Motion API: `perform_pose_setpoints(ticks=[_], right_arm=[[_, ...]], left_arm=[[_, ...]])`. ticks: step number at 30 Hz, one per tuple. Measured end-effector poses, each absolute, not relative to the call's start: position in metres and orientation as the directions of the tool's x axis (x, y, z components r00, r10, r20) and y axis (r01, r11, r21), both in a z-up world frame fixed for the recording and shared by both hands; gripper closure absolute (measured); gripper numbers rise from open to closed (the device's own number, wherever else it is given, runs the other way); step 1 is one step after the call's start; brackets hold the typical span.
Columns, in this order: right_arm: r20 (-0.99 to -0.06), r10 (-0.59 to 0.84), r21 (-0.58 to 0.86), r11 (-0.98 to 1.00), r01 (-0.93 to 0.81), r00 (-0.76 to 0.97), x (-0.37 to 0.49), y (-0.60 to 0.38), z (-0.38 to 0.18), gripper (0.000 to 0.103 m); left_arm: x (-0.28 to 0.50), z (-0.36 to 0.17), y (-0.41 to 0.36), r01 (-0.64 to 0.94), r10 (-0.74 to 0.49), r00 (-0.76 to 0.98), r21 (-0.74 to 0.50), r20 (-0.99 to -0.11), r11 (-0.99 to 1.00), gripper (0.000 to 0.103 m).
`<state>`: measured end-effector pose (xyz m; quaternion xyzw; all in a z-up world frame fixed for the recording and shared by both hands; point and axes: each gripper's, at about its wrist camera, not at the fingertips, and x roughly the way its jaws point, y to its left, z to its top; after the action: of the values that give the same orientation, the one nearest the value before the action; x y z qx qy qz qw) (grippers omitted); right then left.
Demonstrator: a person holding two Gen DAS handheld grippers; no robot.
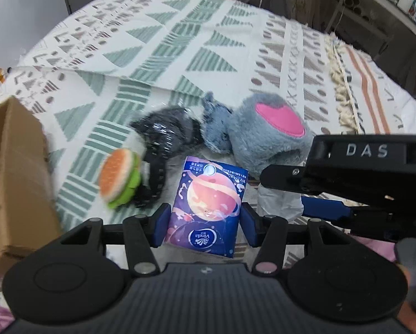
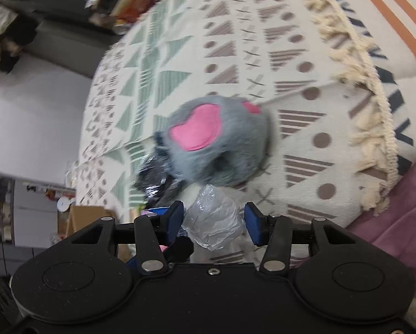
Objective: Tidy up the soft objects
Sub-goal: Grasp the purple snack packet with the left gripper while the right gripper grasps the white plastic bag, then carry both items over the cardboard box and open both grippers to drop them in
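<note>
Left claw (image 1: pixel 205 224): its blue pads (image 1: pixel 161 226) stand on either side of the tissue pack (image 1: pixel 208 206) and press its two long edges, so it is clenched on the pack.
Tissue pack: purple and pink with a planet print, lying flat on the blanket (image 1: pixel 180 50), its printed end toward the camera.
Right claw (image 2: pixel 214 222): the blue pads (image 2: pixel 253 226) flank a crinkled clear plastic bag (image 2: pixel 213 222); the left pad seems to touch the bag and a small gap shows at the right one, so I cannot tell whether it is gripping.
Plastic bag: in the left view it is a pale bundle (image 1: pixel 280 200) just right of the tissue pack, under the right claw's black arm (image 1: pixel 347 172).
Grey plush toy (image 1: pixel 266 133): furry, with a pink heart-shaped patch, just beyond the tissue pack and to its right; in the right view it (image 2: pixel 219 144) lies just past the plastic bag.
Black shiny bundle (image 1: pixel 169 136): beyond the tissue pack to its left, touching the grey plush toy.
Burger toy (image 1: pixel 121 178): orange bun with a green layer, tilted on edge, left of the tissue pack, against the black bundle; blurred.
Cardboard box (image 1: pixel 16 172): open, well left of the tissue pack, past the burger toy.
Blanket: cream with green and brown triangles and a tasselled fringe (image 1: pixel 341 83) far right of the pack.
</note>
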<state>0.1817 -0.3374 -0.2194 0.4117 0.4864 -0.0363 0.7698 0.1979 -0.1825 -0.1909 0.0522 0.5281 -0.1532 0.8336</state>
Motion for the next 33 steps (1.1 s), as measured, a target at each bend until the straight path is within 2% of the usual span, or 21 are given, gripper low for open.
perform_pose_setpoints(ticks=[7, 20, 33], right_arm=[[-0.727, 0.314, 0.604, 0.716, 0.350, 0.611, 0.175, -0.324, -0.193, 0.056], [-0.591, 0.343, 0.604, 0.789, 0.117, 0.730, 0.169, -0.290, -0.153, 0.056], [-0.533, 0.302, 0.481, 0.877, -0.011, 0.790, 0.164, -0.252, -0.120, 0.056]], left_arm=[[0.187, -0.157, -0.152, 0.288, -0.233, 0.445, -0.108, -0.865, 0.951, 0.050], [0.161, -0.100, -0.076, 0.206, -0.246, 0.555, -0.155, -0.795, 0.966, 0.050], [0.162, -0.072, -0.002, 0.097, -0.209, 0.652, -0.194, -0.729, 0.976, 0.050]])
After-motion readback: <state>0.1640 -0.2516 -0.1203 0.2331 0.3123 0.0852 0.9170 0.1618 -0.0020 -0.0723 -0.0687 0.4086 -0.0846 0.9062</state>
